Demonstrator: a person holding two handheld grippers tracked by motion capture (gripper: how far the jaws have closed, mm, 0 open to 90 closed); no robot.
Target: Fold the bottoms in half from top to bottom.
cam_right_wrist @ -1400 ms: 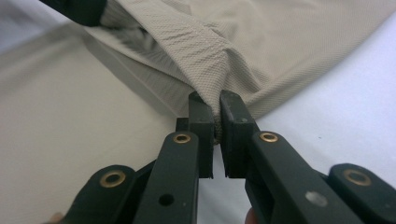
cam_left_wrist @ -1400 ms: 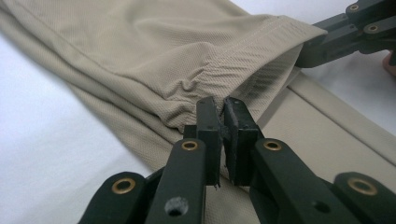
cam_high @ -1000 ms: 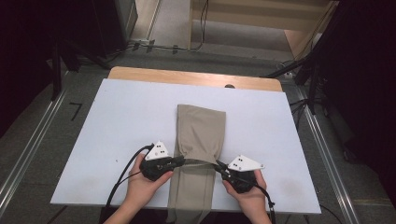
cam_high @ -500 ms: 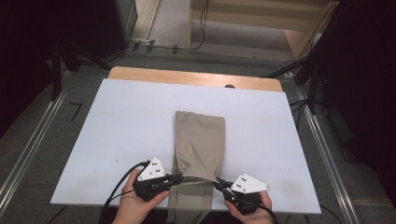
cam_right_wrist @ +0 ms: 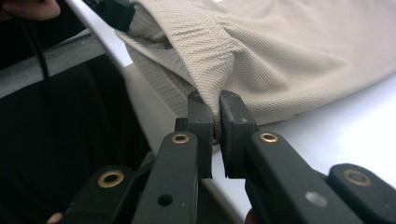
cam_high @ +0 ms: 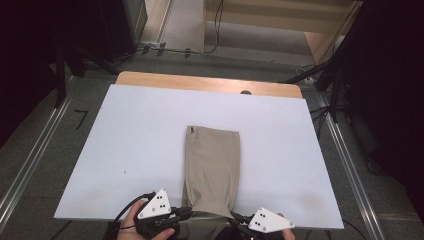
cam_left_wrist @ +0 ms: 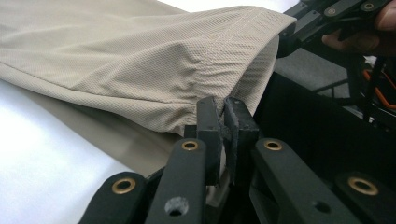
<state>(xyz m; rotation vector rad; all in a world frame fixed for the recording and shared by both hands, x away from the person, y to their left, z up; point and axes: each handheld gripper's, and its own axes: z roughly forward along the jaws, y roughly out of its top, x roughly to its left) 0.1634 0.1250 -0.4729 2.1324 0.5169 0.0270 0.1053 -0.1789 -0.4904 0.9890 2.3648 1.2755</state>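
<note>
Trousers [cam_high: 212, 167] of beige cloth are pinched at their near end by both tools. In the left gripper view the left hand-held gripper [cam_left_wrist: 223, 122] has its jaws nearly together, with a fold of the mesh-textured cloth clamped between the pads. In the right gripper view the right hand-held gripper [cam_right_wrist: 212, 119] grips the same way, its jaws narrow on the cloth's other near corner. Between the two grips the near edge of the garment is raised off the surface and drawn taut, with small wrinkles gathering toward each pair of jaws. In the high view the left hand-held gripper [cam_high: 186, 213] sits at the bottom edge to the left of the garment and the right hand-held gripper [cam_high: 235, 216] to the right of it, each under a grey three-cornered plate and held in a hand. Farther out, the folded trousers lie as a long strip on the white bench [cam_high: 125, 150], roughly at its middle, and reach from its near edge toward its centre. Beyond the white sheet a wooden strip [cam_high: 200, 82] shows along the far side.
</note>
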